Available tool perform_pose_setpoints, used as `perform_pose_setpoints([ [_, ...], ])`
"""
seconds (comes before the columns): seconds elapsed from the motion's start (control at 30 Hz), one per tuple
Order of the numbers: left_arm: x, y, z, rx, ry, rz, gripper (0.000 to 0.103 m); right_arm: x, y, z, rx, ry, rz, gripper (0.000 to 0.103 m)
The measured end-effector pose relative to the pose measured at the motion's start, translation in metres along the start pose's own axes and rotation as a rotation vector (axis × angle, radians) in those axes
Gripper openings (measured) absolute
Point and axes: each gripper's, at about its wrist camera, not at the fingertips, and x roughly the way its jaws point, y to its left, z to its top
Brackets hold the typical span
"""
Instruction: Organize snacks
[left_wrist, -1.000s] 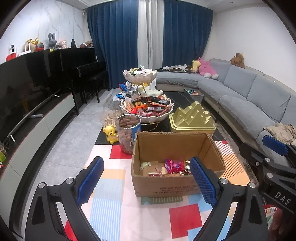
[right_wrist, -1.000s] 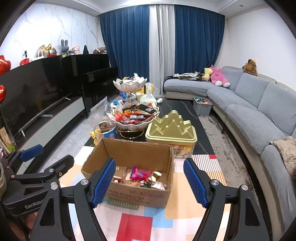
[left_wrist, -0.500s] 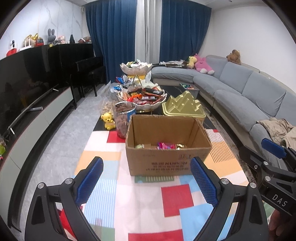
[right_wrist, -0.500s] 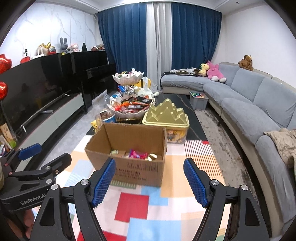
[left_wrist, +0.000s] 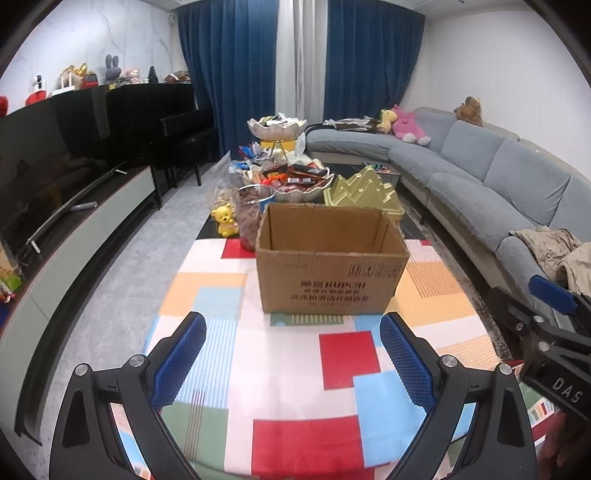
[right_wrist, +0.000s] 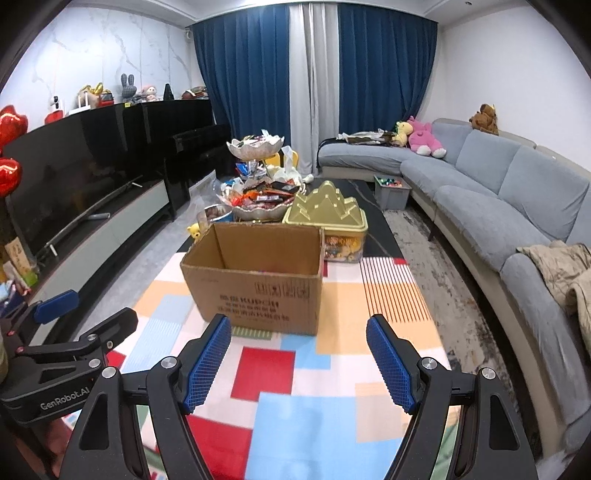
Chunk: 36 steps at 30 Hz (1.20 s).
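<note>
An open cardboard box (left_wrist: 328, 273) stands on a colourful checked mat (left_wrist: 347, 354); it also shows in the right wrist view (right_wrist: 258, 288). Its contents are hidden by the near wall. Behind it a two-tier bowl stand (left_wrist: 286, 177) is heaped with wrapped snacks, next to a gold mountain-shaped tin (left_wrist: 362, 192) and a jar of snacks (left_wrist: 251, 214). My left gripper (left_wrist: 291, 360) is open and empty, low over the mat in front of the box. My right gripper (right_wrist: 299, 363) is open and empty too, beside the left one.
A yellow bear toy (left_wrist: 225, 221) sits left of the jar. A grey sectional sofa (left_wrist: 491, 192) runs along the right, with a crumpled cloth (left_wrist: 554, 251) on it. A black TV unit and piano (left_wrist: 92, 155) line the left. A grey bin (right_wrist: 391, 192) stands past the table.
Both grippers have pulled back and dropped lower. The box now sits farther off and the snacks inside it are out of sight. Both jaws stay open.
</note>
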Motion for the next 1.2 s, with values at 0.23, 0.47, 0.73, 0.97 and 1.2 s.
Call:
perform_pose_setpoints([
  [0.23, -0.02, -0.006, -0.031, 0.006, 0.019, 0.013, 0.096, -0.026, -0.007, -0.023, -0.001, -0.02, -0.022, 0.076],
  [0.47, -0.049, -0.008, -0.042, -0.017, -0.013, 0.023, 0.098, -0.051, -0.013, -0.034, 0.021, -0.039, -0.015, 0.085],
  [0.73, -0.076, -0.006, -0.056, -0.028, -0.036, 0.047, 0.101, -0.07, -0.017, -0.043, 0.024, -0.033, -0.02, 0.085],
  [0.97, -0.089, -0.005, -0.061, -0.042, -0.056, 0.068, 0.102, -0.084, -0.018, -0.047, 0.017, -0.056, -0.044, 0.091],
  [1.2, -0.095, -0.007, -0.061, -0.031, -0.079, 0.082, 0.102, -0.094, -0.022, -0.046, 0.026, -0.081, -0.06, 0.091],
])
